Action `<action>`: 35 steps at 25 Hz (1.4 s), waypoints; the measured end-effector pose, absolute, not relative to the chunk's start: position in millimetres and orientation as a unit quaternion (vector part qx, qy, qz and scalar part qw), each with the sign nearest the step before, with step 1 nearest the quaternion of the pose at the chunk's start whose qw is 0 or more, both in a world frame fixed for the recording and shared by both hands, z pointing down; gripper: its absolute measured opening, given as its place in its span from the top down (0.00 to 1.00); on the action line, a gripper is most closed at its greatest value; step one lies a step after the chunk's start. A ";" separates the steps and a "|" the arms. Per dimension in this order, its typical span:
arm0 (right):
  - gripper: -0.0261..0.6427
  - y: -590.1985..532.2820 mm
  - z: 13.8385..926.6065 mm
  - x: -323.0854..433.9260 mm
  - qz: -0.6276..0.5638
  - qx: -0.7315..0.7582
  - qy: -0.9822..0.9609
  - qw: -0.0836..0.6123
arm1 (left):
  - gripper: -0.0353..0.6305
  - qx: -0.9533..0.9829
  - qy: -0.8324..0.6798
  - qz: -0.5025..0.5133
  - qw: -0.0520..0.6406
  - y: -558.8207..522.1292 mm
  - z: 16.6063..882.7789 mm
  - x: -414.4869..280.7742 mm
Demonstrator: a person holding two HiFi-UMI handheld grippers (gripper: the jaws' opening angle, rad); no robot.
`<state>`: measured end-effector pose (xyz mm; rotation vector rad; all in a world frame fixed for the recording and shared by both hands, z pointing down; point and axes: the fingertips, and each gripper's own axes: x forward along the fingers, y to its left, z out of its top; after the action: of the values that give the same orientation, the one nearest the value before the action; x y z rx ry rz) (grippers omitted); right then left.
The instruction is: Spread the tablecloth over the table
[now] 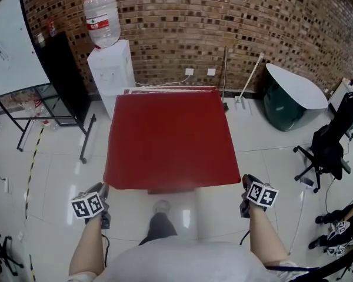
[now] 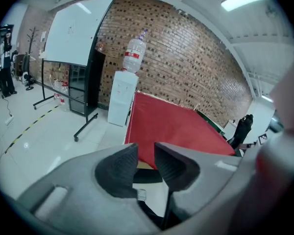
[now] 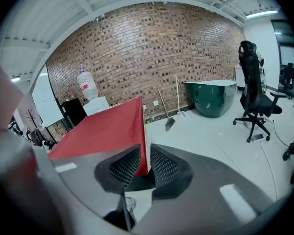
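In the head view the left gripper (image 1: 101, 191) and the right gripper (image 1: 247, 184) are held out on bare forearms, well apart, both pointing at the near edge of the red tablecloth (image 1: 170, 137). The cloth lies flat and smooth over the table (image 1: 170, 190), of which only a dark strip shows under the near hem. The cloth's near left corner is just ahead of the left gripper, and its near right corner is just beside the right gripper's tips. Beyond the cloth's far edge, a white water dispenser (image 1: 113, 72) carrying a bottle (image 1: 102, 17) stands against the brick wall (image 1: 235, 22). A whiteboard (image 1: 12, 40) stands far off ahead of the left gripper, and a black office chair (image 1: 329, 145) stands out past the right gripper. In the left gripper view the jaws stand a little apart with nothing between them. The tablecloth (image 2: 174, 124) stretches away straight ahead of the left gripper (image 2: 145, 148), and the water dispenser (image 2: 121, 98) is beyond and to the left. In the right gripper view the jaws of the right gripper (image 3: 145, 153) are also slightly parted. The hanging corner of the tablecloth (image 3: 108, 126) lines up with the gap just ahead of them, and the pads are not pressed on it. The office chair (image 3: 255, 102) stands off to the right.
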<state>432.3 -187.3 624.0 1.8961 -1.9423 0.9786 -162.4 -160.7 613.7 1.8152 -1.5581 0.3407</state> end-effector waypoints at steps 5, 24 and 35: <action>0.93 -189.4 598.9 423.2 0.322 0.646 -0.684 0.105 | 0.86 0.715 -0.600 0.088 0.347 -163.3 586.9 -161.3; 0.96 -88.8 457.9 157.5 0.254 0.312 -0.907 0.124 | 0.94 0.921 -0.263 0.083 0.274 -83.7 459.3 42.4; 0.96 26.3 473.0 33.7 0.289 0.314 -0.896 0.122 | 0.94 0.930 -0.229 0.106 0.266 17.9 464.5 -56.9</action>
<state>33.7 26.3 473.0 0.9177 -2.6148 0.8430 -56.9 17.9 464.5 2.5118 -0.6185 0.2849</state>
